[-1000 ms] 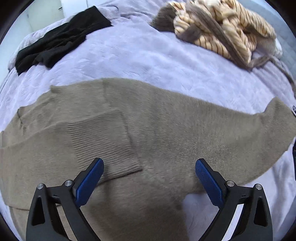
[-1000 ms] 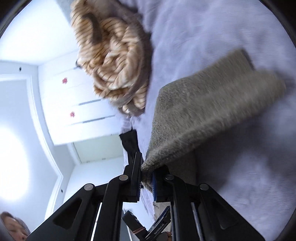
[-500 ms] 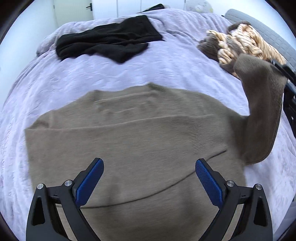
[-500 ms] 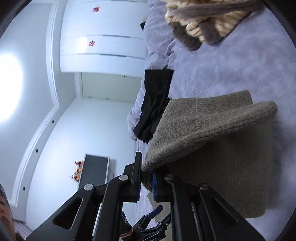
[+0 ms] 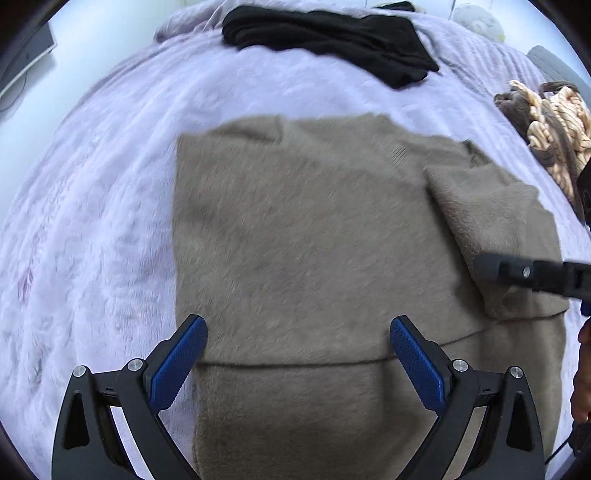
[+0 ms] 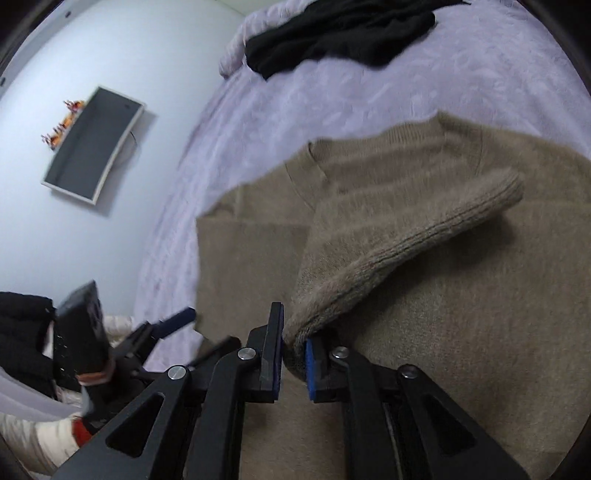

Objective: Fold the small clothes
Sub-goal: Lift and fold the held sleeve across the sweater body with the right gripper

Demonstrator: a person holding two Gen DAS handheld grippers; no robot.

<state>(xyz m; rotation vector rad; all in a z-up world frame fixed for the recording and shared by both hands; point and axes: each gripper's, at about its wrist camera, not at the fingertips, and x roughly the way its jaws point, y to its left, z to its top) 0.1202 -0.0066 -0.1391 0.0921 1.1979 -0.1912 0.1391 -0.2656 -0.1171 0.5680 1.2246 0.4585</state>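
Sleeve [image 6: 406, 236] carried across from bed's right side, now over sweater [image 5: 303, 229] body on bed [image 5: 92, 221] | right gripper [image 6: 293, 354] jaws just easing apart, cuff still pinched | left gripper [image 5: 297, 354] spread, empty | next: drop sleeve.

Lavender bedspread [image 5: 110, 221]; pale wall [image 6: 55, 240]; wall-mounted dark screen [image 6: 92, 144].

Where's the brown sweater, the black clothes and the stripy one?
brown sweater [image 5: 314, 229]: left wrist view, middle of its body.
black clothes [image 5: 332, 33]: left wrist view, middle of the pile.
stripy garment [image 5: 554, 125]: left wrist view, its bunched folds.
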